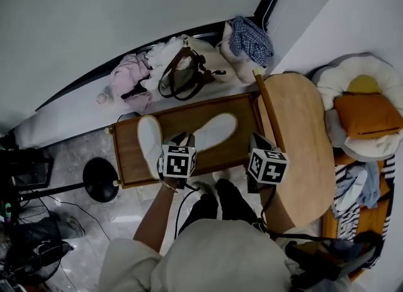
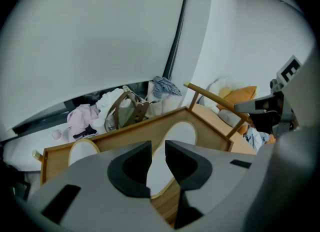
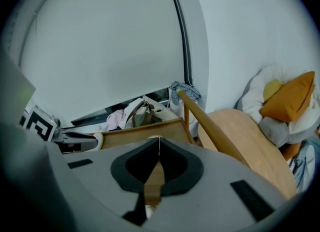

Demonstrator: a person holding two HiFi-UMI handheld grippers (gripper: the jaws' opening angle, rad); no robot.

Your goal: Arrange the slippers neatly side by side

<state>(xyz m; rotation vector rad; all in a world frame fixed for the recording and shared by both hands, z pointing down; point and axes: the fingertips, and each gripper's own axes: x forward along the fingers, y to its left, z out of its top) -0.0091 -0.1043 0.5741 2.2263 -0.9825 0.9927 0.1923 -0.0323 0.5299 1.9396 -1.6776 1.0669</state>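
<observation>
A plain white wall fills the far side of your view, and it meets a floor of glossy grey marbled tile. To your right stands a light wooden chair with a smooth, rounded seat and a slanted round rail. On the floor ahead of you lies a low brown wooden tray, rectangular, with a raised rim and visible grain. Past the chair is a puffy white cushion with a rectangular orange pillow resting on it.

Along the wall you have a soft heap: a pale tote bag with brown loop handles, a crumpled pink garment to its left and a blue plaid cloth to its right. A flat black disc base sits just beside the tray's left end.

Both slippers lie on the tray, apart. The straight slipper, a white oval with a pale edge, points away from you near the left end. The slanted slipper lies diagonally in the middle.

Your left gripper hangs above the tray, its dark jaws parted and gripping nothing, with the slanted slipper showing through the gap. Your right gripper is clenched, tips meeting, empty.
</observation>
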